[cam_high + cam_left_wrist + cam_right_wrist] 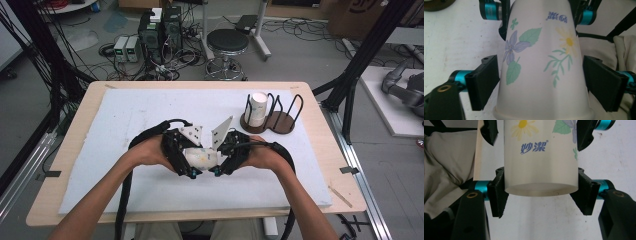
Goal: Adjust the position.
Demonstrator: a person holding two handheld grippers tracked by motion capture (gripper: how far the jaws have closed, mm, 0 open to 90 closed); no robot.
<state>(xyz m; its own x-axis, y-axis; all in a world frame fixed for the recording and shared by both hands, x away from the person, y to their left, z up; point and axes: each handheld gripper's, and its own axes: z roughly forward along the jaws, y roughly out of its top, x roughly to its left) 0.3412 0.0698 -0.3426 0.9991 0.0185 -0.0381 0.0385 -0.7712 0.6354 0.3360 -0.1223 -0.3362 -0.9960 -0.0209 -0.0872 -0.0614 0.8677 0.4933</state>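
Observation:
A white paper cup (202, 157) printed with flowers and leaves lies level between my two grippers, just above the white mat. My right gripper (220, 162) is shut on the cup (540, 165) near its base, one black pad pressing on each side (541, 194). My left gripper (192, 165) stands open around the cup's rim end (541, 70). A gap shows between each of its pads and the cup wall (544, 81). Both hands meet at the middle of the table.
A dark wooden cup holder (280, 124) with wire loops stands at the back right and holds another white cup (258, 107). The white mat (125, 125) covers most of the wooden table. A stool (227, 42) and computer cases stand on the floor beyond.

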